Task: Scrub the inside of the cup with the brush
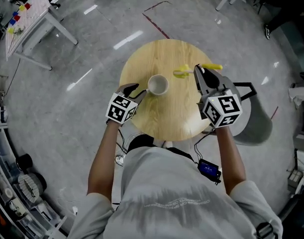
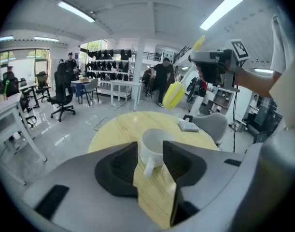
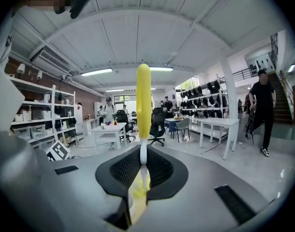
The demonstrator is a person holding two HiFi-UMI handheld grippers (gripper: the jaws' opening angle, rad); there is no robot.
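Note:
A white cup (image 1: 157, 85) stands upright near the middle of the round wooden table (image 1: 181, 113). My left gripper (image 1: 138, 93) is at the cup's left side. In the left gripper view the cup (image 2: 154, 146) has its handle (image 2: 148, 166) between the jaws of the left gripper (image 2: 149, 148); there is a gap beside the handle, so the gripper is open. My right gripper (image 1: 198, 73) hovers right of the cup, shut on a yellow brush (image 1: 182, 72) by its thin white neck (image 3: 143, 153). The brush's yellow handle (image 3: 143, 100) sticks out past the jaws of the right gripper (image 3: 143, 151).
A grey chair (image 1: 251, 126) stands against the table's right edge. White tables (image 1: 35, 14) are on the floor at the upper left. The gripper views show desks, office chairs and people standing farther off in the room.

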